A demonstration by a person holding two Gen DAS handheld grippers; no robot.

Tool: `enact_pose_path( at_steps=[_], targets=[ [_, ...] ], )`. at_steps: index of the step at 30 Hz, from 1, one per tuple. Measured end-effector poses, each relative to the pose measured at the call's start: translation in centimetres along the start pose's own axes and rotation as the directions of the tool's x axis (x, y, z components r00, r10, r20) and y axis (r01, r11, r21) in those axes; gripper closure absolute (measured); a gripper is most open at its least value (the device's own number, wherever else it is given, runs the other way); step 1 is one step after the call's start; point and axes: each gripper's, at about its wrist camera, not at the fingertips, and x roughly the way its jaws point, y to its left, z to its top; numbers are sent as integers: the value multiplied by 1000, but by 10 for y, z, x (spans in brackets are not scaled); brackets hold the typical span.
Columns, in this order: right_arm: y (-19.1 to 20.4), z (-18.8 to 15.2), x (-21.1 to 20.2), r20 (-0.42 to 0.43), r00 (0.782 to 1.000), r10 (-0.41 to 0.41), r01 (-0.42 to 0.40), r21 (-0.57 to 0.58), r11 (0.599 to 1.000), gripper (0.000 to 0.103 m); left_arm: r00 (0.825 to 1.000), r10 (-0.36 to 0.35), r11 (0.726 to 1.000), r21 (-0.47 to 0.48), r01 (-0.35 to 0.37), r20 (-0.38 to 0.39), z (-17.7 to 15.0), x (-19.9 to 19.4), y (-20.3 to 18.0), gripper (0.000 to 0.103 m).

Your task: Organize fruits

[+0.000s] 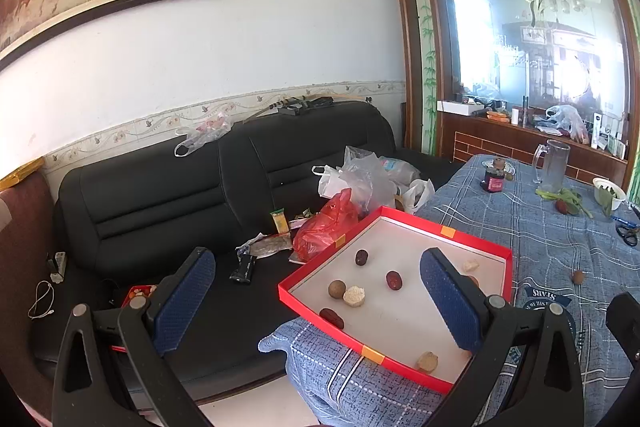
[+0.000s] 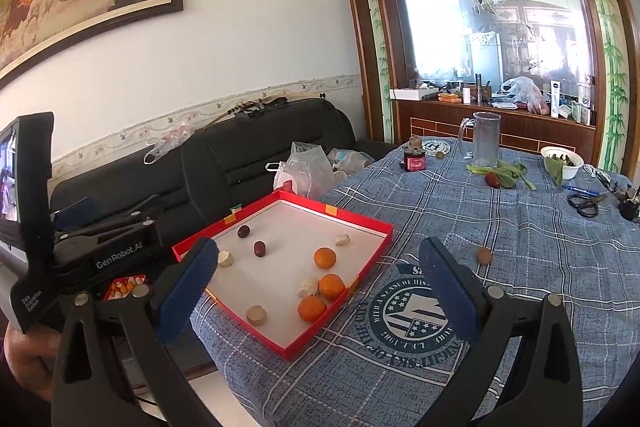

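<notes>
A red tray (image 2: 362,219) with a white floor lies on the blue plaid tablecloth (image 2: 480,235); it also shows in the left wrist view (image 1: 476,239). In it lie three oranges (image 2: 325,257), dark red dates (image 2: 259,248) and pale snack pieces (image 2: 256,315). A brown longan (image 2: 483,255) lies loose on the cloth right of the tray, and a red date (image 2: 492,179) lies by green leaves farther back. My right gripper (image 2: 320,291) is open and empty above the tray's near corner. My left gripper (image 1: 316,293) is open and empty at the tray's left side.
A black sofa (image 1: 160,195) with plastic bags (image 1: 360,179) stands left of the table. A glass mug (image 2: 484,139), a small jar (image 2: 414,159), a white bowl (image 2: 562,157) and scissors (image 2: 586,203) stand at the table's far side. The left tool's body (image 2: 100,247) shows at the right view's left.
</notes>
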Motion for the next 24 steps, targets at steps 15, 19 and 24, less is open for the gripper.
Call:
enact_pose_path(
  at_steps=[15,19,24],
  targets=[
    [3,0,3,-10,1000,2,-2,-4,1000,2,1000,-10,1000,-6,10,2,1,-1,2,0],
    [3,0,4,-10,1000,3,-3,-1,1000,2,1000,-14,1000,-3,14,-1,1,0,3,0],
    [3,-2,4,-12,1000,0,0,0,1000,2,1000,-17,1000,1,17,-6,1,1,3,0]
  ],
)
